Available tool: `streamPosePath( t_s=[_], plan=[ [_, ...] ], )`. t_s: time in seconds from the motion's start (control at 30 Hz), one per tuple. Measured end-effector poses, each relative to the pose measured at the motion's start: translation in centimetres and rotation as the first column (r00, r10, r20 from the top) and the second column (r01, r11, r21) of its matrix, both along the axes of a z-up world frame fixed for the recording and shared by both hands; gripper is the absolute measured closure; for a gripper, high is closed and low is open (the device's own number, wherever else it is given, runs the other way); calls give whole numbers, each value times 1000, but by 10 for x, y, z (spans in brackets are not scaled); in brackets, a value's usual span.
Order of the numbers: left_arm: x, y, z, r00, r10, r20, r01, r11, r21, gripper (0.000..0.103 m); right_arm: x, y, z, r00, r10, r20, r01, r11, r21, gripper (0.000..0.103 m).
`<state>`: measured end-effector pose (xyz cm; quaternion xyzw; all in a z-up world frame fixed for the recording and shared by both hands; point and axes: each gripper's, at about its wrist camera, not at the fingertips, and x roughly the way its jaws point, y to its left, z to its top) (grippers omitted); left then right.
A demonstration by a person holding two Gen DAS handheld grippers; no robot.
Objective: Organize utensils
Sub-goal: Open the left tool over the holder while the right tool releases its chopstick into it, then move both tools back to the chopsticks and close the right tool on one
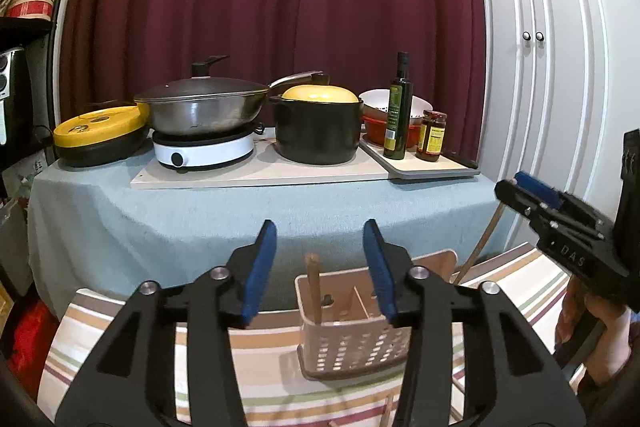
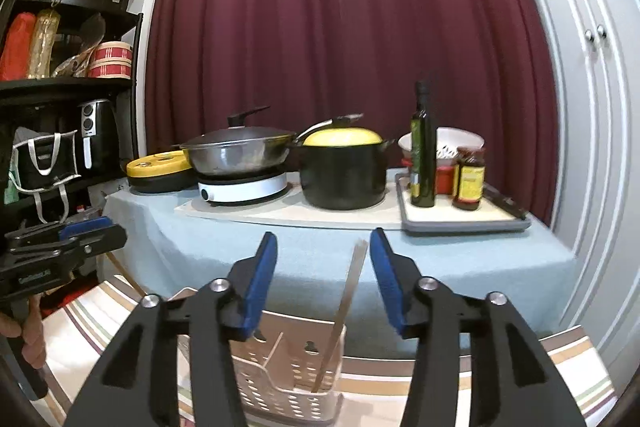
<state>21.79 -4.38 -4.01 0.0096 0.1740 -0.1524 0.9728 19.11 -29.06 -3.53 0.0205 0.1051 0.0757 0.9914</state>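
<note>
Both grippers open above the utensil basket

The left gripper [image 1: 320, 267] and right gripper [image 2: 323, 277] hang spread wide; the basket [image 1: 354, 341] with a wooden stick [image 1: 315, 287] sits below between their jaws.

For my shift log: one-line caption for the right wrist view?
Open right claw above perforated utensil caddy holding a wooden utensil.

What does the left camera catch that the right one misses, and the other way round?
Only the left view shows the brown stick standing in the caddy. Only the right view shows the shelf with its air fryer, and a pale stick in the caddy. Both show the wok, black pot, oil bottle, jar and open tongs, left and right.
</note>
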Motion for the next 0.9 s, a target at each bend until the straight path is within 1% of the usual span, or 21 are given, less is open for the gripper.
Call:
streamPosePath(
  t_s=[0.2,0.33,0.43,0.57,0.67,0.73,0.83,0.9],
  plan=[
    [-34,9,-6,1000,6,-9,-6,1000,12,50,-30,-4,9,999,-35,25,35,999,-16,37],
    [-55,14,-15,1000,8,-22,-7,1000,27,49,-50,-7,7,999,-39,22,39,999,-18,37],
    [-75,17,-28,1000,9,-25,-8,999,51,49,-72,-7,-1,999,-50,16,51,998,-33,37],
    [-100,24,-51,999,15,-47,-13,998,58,49,-105,-9,-25,998,-68,-18,67,996,-54,37],
    [-117,32,-71,997,30,-75,-26,999,45,49,-130,-10,-48,996,-80,-49,77,995,-58,37],
    [-130,38,-87,994,40,-101,-36,998,46,49,-147,-12,-68,993,-85,-80,81,995,-51,39],
    [-143,45,-105,990,53,-130,-47,998,46,49,-167,-13,-99,988,-72,-135,69,997,-25,46],
    [-152,49,-121,986,57,-155,-50,997,52,49,-179,-9,-121,985,-64,-157,59,997,-39,48]
  ],
)
